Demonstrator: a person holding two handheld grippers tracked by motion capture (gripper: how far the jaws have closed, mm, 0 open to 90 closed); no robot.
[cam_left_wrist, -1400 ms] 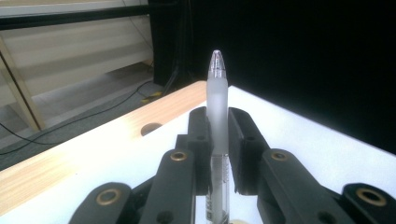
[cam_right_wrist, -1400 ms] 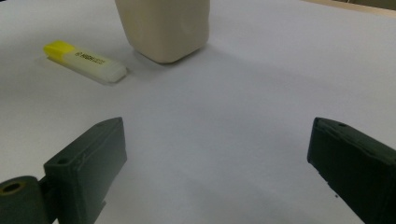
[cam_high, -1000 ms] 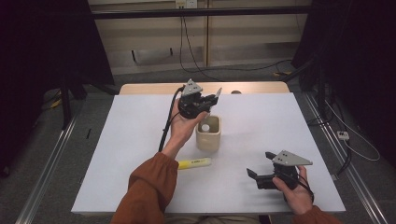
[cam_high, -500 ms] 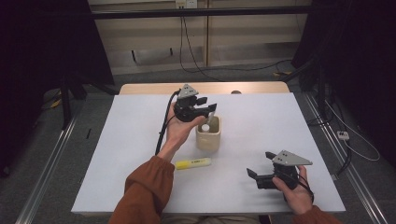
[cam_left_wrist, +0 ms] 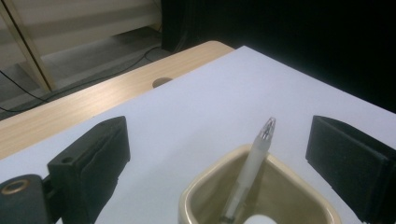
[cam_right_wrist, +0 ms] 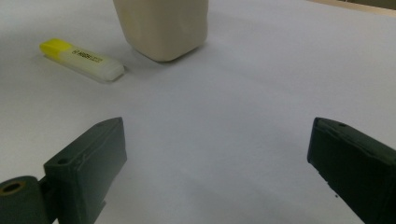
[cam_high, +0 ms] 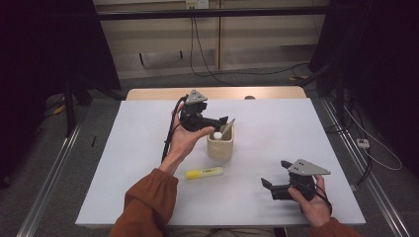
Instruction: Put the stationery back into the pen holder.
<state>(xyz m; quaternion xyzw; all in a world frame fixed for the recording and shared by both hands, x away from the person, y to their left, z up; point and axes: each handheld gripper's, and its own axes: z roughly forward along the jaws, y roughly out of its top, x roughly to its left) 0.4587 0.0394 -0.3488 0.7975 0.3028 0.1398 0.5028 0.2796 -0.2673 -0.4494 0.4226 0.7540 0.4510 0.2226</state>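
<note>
Small dark print on yellow highlighter (cam_right_wrist: 81,60); too blurred to read.

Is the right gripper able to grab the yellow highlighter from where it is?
Probably yes: the right gripper is open, the yellow highlighter lies flat on bare table, and nothing stands between them.

Probably a lab: black curtains (cam_high: 44,64), floor rails (cam_high: 49,168), loose cables (cam_high: 217,69).
</note>
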